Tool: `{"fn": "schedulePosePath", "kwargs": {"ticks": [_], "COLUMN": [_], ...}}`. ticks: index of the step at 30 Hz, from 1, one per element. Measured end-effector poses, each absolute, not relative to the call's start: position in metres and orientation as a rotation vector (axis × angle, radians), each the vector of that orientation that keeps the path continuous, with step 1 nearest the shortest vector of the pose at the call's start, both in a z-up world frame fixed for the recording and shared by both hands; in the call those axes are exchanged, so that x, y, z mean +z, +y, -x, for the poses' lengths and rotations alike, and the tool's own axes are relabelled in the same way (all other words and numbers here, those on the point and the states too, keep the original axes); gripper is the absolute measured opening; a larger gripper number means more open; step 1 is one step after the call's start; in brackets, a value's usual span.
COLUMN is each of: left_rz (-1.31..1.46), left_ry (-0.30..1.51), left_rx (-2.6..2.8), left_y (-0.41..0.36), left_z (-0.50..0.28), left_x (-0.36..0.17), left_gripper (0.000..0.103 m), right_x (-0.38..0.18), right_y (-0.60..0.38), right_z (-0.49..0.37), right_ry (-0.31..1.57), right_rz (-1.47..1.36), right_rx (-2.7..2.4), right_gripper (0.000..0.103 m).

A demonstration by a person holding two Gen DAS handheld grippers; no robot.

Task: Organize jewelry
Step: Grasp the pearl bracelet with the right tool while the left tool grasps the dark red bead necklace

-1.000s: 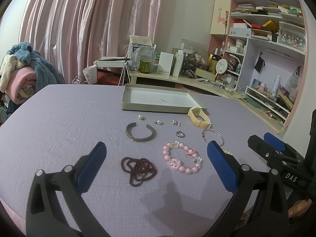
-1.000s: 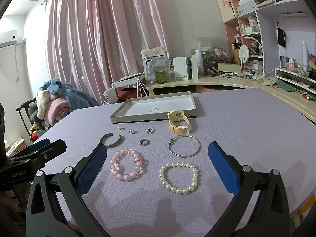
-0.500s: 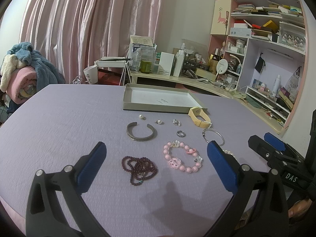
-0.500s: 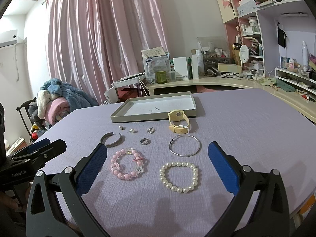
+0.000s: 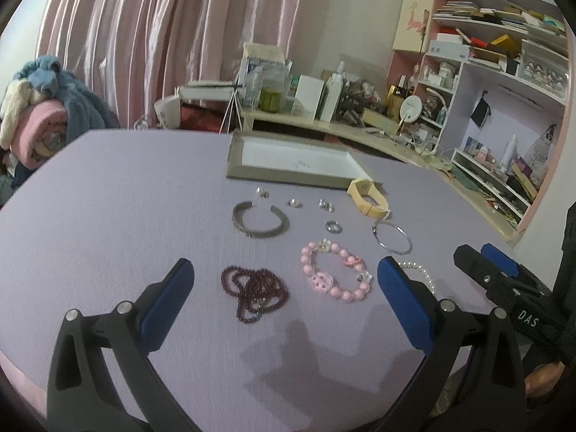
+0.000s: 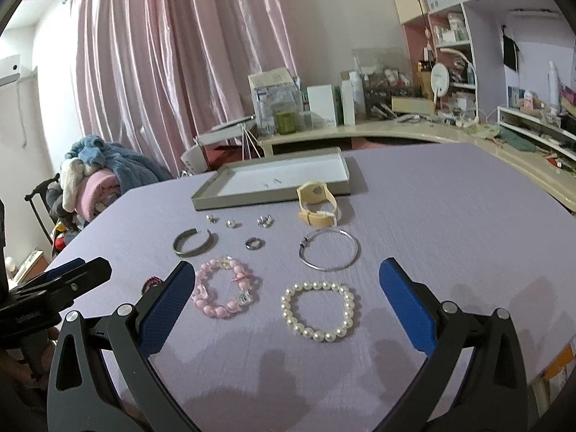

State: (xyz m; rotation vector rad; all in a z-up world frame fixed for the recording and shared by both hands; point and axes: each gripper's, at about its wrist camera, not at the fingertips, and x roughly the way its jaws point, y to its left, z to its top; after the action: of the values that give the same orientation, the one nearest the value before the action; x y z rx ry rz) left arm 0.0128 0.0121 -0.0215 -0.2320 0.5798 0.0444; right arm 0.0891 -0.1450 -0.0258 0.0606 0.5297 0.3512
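left gripper (image 5: 284, 298) jaws spread, empty, above tangled dark-red bead strand (image 5: 255, 289) | right gripper (image 6: 284, 302) jaws spread, empty, over white pearl bracelet (image 6: 319, 311) | shallow grey tray (image 6: 273, 180) beyond | pearls likely light, rolling, slippery; pinch across one side

The left gripper's finger (image 5: 403, 295) hides part of the pearl bracelet (image 5: 419, 273).
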Motion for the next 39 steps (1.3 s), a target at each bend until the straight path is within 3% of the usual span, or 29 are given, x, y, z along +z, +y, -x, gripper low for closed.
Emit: {"fn": "schedulePosePath", "kwargs": {"ticks": [8,13,24,26,28,30,39], "left_rz": [0.273,0.284,0.303,0.309,0.323,0.334,0.294], "left_ry": [0.7,0.765,0.824,0.833,0.839,0.846,0.913], "left_rx": [0.09,0.151,0.187,0.191,0.193,0.194,0.194], "left_y": [0.019,0.025,0.027,0.028,0.03,0.031,0.032], "left_z": [-0.022,-0.025,-0.031,-0.032,-0.034,-0.038,-0.063], "left_x": [-0.029,-0.032,-0.037,-0.038,-0.039,-0.041,-0.053], "left_gripper": [0.101,0.101,0.101,0.101,0.101,0.101,0.1], "right_x": [-0.04,-0.051,-0.065,-0.071,-0.071,-0.071,-0.03], "right_y": [-0.15,-0.146,-0.16,-0.156,-0.151,-0.149,-0.165], "right_z": [-0.116,-0.13,-0.157,-0.158,-0.156,-0.155,-0.152], "right_ry": [0.704,0.801,0.878,0.891,0.873,0.88,0.753], "right_rz": [-0.069,-0.02,0.014,0.056,0.125,0.126,0.019], "right_rx": [0.339,0.319,0.235,0.232,0.217,0.252,0.255], "right_gripper": [0.098,0.077,0.057,0.051,0.025,0.01,0.01]}}
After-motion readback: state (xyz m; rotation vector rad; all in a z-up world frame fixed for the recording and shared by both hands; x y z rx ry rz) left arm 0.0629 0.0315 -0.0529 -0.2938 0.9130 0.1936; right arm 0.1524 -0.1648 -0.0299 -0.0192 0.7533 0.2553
